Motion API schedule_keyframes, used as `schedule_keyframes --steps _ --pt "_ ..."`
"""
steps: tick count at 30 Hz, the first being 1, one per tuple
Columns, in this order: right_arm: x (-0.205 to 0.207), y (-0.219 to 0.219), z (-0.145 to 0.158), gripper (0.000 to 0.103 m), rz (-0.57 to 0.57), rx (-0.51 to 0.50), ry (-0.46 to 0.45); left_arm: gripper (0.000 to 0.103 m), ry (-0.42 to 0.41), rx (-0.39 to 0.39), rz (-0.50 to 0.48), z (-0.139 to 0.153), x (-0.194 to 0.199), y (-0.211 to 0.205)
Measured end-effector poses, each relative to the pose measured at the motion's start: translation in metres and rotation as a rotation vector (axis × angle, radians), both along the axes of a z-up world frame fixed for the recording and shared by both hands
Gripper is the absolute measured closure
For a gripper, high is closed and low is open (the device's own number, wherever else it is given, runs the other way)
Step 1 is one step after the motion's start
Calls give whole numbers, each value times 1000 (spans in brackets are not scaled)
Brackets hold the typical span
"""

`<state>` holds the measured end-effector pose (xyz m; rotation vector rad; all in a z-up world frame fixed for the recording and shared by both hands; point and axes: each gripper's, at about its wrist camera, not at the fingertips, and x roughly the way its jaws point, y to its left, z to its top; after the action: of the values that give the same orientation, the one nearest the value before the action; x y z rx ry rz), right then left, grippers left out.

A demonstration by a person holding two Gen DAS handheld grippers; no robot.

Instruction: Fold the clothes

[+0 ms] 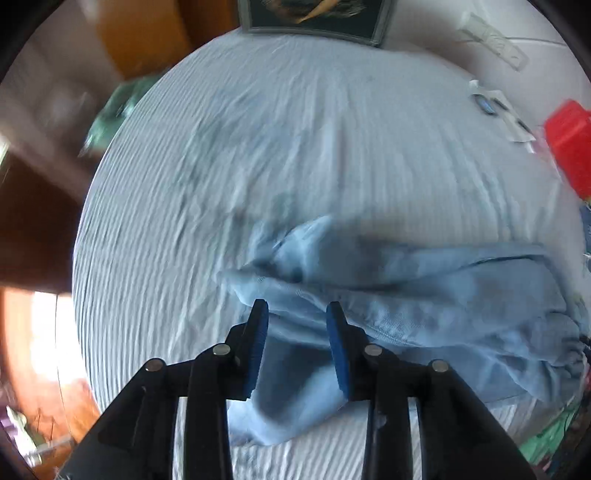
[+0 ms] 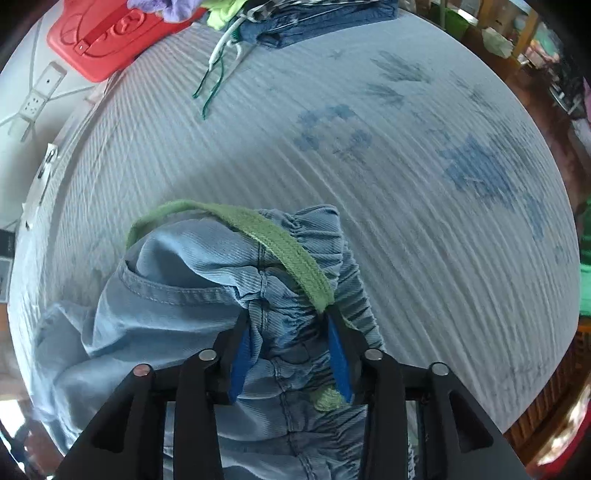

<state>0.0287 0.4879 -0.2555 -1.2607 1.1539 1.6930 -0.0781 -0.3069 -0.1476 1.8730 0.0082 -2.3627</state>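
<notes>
Presently, light-blue trousers are bunched on the striped bed, the gathered waistband being gripped by the right gripper while the left gripper hovers with jaws parted; spreading flat is judged necessary next.

Trousers crumpled on bed sheet; folded clothes and box at far edge.

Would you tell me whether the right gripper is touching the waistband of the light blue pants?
Touching. The right wrist view shows the right gripper with its jaws astride the gathered waistband of the light blue pants, fabric bunched against both blue pads.
</notes>
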Motion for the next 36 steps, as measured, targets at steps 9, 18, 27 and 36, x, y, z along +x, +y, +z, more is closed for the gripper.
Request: schedule_keyframes --steps 9,18,27,36 --pt "-9 -6 -1 49 31 8 -28 30 110 30 -1 19 -32 -7" --pt "-1 3 5 43 -10 57 0 96 -128 9 -73 -69 -61 16" --pt "-43 -11 81 84 119 305 4 98 211 -106 -73 29 -97 40" --pt "-124 51 146 75 105 414 187 97 340 -94 70 79 -203 -12"
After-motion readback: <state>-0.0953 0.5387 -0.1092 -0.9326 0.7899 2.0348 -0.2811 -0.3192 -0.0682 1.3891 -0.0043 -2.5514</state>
